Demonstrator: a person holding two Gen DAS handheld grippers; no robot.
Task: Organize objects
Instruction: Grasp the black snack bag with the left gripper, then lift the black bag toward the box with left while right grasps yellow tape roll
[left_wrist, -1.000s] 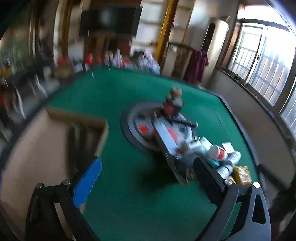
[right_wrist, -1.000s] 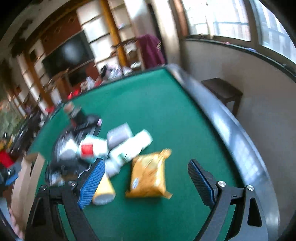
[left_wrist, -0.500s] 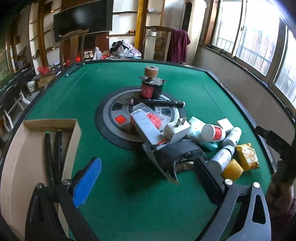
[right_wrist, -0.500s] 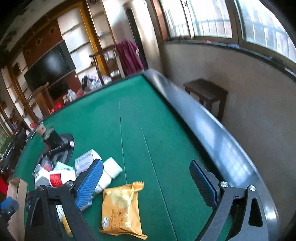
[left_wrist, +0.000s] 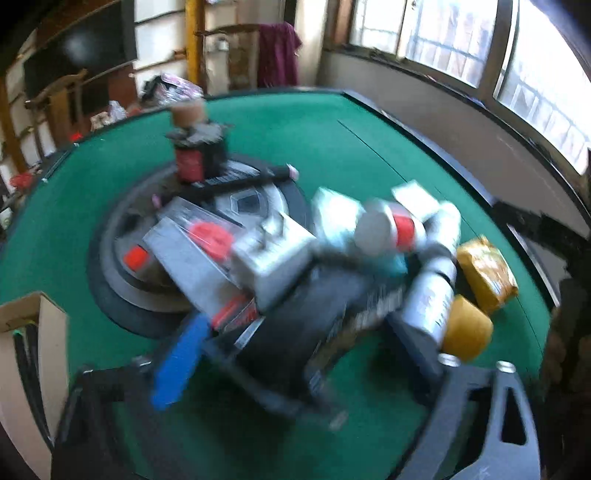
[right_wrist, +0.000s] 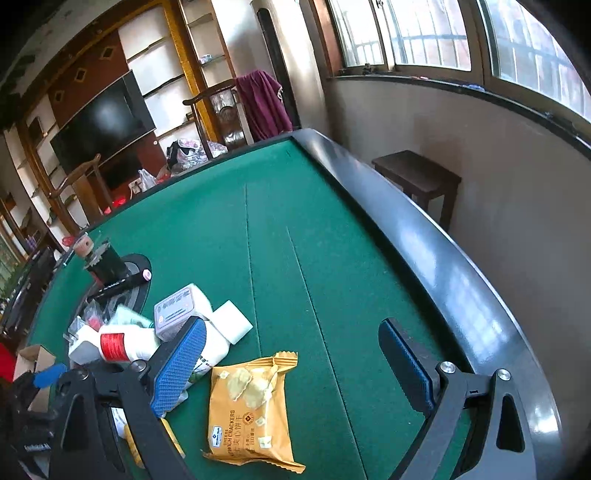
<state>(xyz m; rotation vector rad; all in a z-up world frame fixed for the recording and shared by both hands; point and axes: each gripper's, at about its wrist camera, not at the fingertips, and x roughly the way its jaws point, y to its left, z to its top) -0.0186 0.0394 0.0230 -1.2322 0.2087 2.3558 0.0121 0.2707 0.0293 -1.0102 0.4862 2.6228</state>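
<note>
A pile of objects lies on the green table (left_wrist: 332, 140). My left gripper (left_wrist: 295, 350) is open, its jaws on either side of a black pouch (left_wrist: 291, 325) at the near end of the pile; the view is blurred. Around it lie a white adapter (left_wrist: 273, 254), a clear red-and-white package (left_wrist: 192, 251), a white bottle with a red band (left_wrist: 388, 229), a yellow-capped bottle (left_wrist: 443, 310) and a yellow cracker packet (left_wrist: 484, 269). My right gripper (right_wrist: 291, 365) is open and empty, above the cracker packet (right_wrist: 247, 402).
A cardboard box (left_wrist: 26, 332) holding dark pens stands at the left. A round black-and-grey disc (left_wrist: 122, 280) in the table's middle carries a dark jar (left_wrist: 195, 147) and a black marker (left_wrist: 243, 181). The table's black rim (right_wrist: 424, 236) runs at the right, with a stool (right_wrist: 417, 177) beyond it.
My left gripper has moved forward and down onto the pile, and the black pouch now sits between its jaws. My right gripper has shifted little.
</note>
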